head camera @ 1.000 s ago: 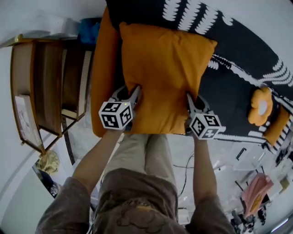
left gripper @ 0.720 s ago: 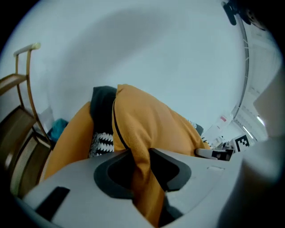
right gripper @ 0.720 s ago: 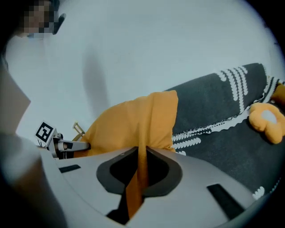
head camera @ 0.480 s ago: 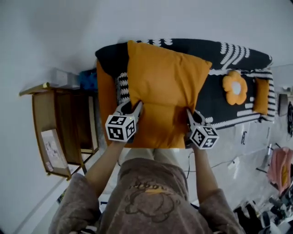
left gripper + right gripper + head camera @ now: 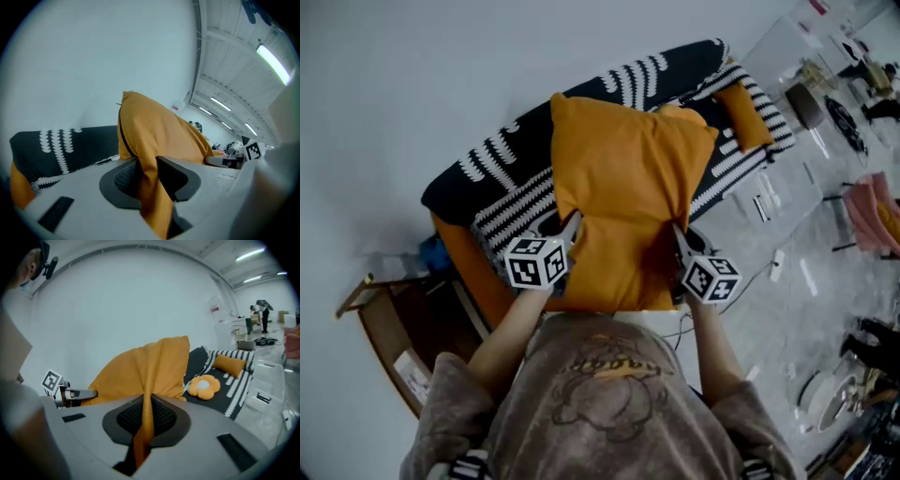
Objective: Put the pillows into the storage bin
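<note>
Right gripper (image 5: 144, 420) is pinched on just a thin fold of the pillow (image 5: 140, 364) cover, jaws nearly together w/ the cloth squeezed flat betw. the pads. Left gripper (image 5: 148, 174) is clamped on a thicker bunch of the same cover, jaws a bit apart round it. In head view they grip the pillow's near edge, one at each lower corner, and the pillow looks lifted, its far end over the black-and-white sofa (image 5: 487, 183). Risks, as I judge them: both holds are on fabric only, not stuffing, so the R pinch esp. could slip off the cover if the load swings or gets jerked; the pillow would then hang from one corner and prob. drop. Pulling the 2 grippers apart could tug cloth out of the thinner grip or strain the seam. The storage bin isn't in any view, so the carry means turning w/o the target in sight, and the big pillow blocks the look downward. A flower cushion (image 5: 202, 386) and a small orange cushion (image 5: 229, 364) lie on the sofa beyond; a low swing could knock them off.
</note>
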A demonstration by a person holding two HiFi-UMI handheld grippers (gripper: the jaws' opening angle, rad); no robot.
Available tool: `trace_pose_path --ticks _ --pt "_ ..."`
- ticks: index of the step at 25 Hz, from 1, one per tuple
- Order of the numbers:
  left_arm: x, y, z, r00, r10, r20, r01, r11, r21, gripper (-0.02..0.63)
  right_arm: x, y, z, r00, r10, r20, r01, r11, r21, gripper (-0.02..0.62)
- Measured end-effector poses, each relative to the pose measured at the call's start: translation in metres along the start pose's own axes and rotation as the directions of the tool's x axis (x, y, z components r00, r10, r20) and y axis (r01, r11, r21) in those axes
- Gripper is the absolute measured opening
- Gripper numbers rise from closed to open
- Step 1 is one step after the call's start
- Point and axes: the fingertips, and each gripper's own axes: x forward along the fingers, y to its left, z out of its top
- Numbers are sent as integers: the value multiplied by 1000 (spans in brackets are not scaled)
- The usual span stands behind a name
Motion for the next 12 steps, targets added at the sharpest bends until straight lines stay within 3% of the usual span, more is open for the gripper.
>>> trace_pose_path --ticks 5,12 --pt "52 -131 -6 992 -117 -41 121 988 97 107 -110 -90 17 987 -115 111 107 991 79 15" --pt "129 -319 -55 947 -289 -140 313 929 197 106 -265 -226 2 935 -287 209 249 950 189 12"
